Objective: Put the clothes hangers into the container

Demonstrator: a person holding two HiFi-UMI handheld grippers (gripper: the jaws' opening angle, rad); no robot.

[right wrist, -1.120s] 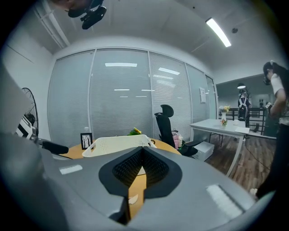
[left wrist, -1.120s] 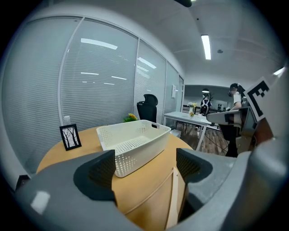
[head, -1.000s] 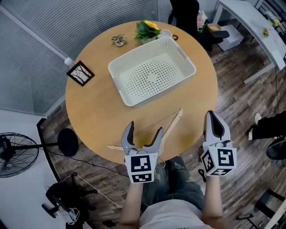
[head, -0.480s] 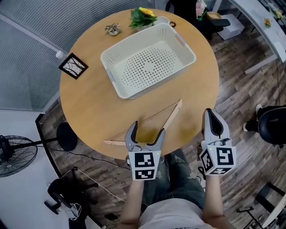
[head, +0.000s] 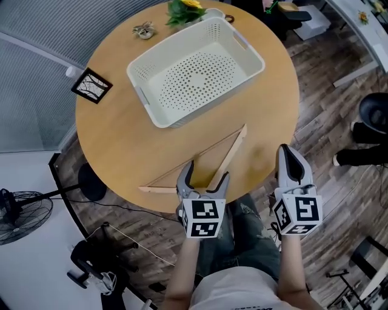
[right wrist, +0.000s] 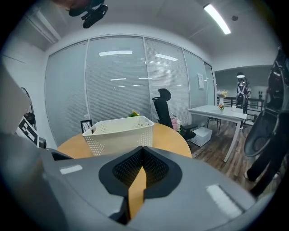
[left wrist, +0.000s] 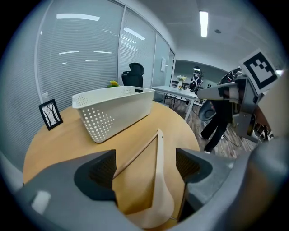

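A wooden clothes hanger (head: 209, 162) lies flat on the round table (head: 121, 139), near its front edge. In the left gripper view the hanger (left wrist: 158, 171) runs between the two jaws. My left gripper (head: 205, 179) is open, its jaws set either side of the hanger's near part, not closed on it. The white perforated container (head: 197, 69) stands empty further back; it shows too in the left gripper view (left wrist: 115, 108) and the right gripper view (right wrist: 119, 133). My right gripper (head: 290, 158) is shut and empty, at the table's front right edge.
A small framed picture (head: 91, 85) stands at the table's left. A yellow-flowered plant (head: 185, 8) and a small ornament (head: 144, 29) sit behind the container. A floor fan (head: 21, 212) is at the lower left; an office chair (head: 373, 115) is on the right.
My left gripper has moved forward and slightly right, so its open jaws now straddle the hanger's near part. The right gripper has barely moved.
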